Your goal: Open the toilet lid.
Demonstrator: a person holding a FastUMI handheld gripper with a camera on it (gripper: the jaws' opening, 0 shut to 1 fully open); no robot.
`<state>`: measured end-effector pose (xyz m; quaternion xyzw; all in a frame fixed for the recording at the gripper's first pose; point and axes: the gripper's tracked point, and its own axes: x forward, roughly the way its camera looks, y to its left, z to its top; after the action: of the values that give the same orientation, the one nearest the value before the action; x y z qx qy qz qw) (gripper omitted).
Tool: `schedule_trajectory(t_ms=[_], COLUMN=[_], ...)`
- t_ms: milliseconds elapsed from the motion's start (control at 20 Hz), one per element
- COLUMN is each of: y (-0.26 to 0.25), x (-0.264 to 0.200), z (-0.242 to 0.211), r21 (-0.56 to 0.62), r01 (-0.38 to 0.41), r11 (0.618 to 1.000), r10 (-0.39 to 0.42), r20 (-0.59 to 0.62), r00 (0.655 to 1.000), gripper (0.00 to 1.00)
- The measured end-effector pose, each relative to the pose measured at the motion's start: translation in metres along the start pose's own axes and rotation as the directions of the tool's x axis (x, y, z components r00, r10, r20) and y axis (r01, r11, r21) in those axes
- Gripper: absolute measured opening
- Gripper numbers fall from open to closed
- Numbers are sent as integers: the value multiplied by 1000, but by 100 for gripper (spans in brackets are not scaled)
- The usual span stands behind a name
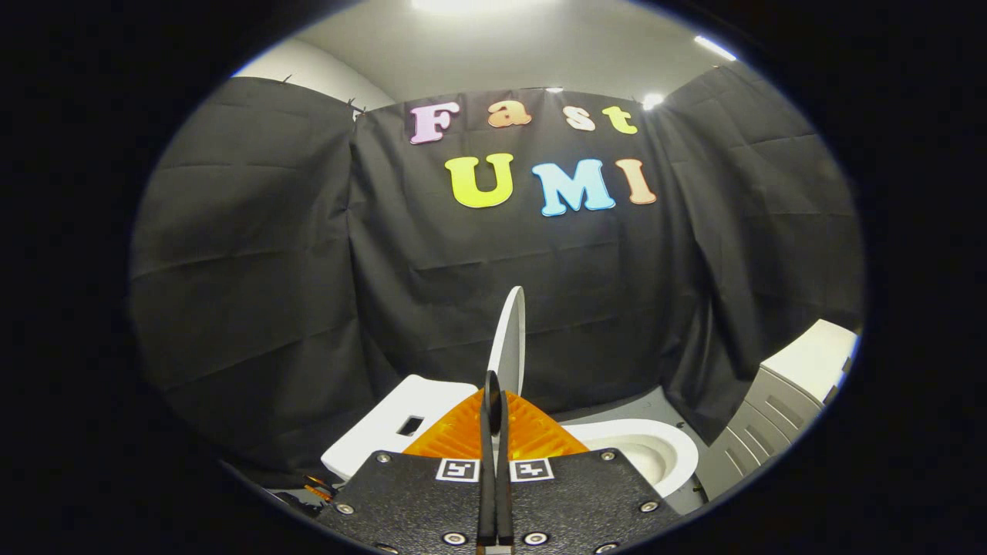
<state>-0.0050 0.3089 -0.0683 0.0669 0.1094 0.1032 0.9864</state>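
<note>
The toilet lid [509, 339] is standing up in the middle, with the tank [401, 424] lower left and the bowl [655, 455] lower right.

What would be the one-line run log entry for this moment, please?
lid: raised upright | tongs: closed on lid's lower edge | toilet bowl: open, beyond tongs | cabinet: beside bowl

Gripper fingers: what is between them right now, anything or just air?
In the gripper view the raised toilet lid stands edge-on, its lower edge pinched between the gripper's nearly closed fingers; the open bowl lies beside them.
</note>
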Motion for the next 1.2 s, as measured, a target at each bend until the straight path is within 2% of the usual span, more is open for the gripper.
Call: schedule_trajectory(t_ms=[600, 1000, 1200], y=[67, 121, 131], x=[14, 25, 29], z=[-4, -17, -22], r21=[-71, -195, -219], r01=[-75, -141, -137], r11=[995, 971, 966], r10=[73, 129, 121], r20=[-25, -71, -84], r00=[997, 989, 989], gripper=[0, 0, 0])
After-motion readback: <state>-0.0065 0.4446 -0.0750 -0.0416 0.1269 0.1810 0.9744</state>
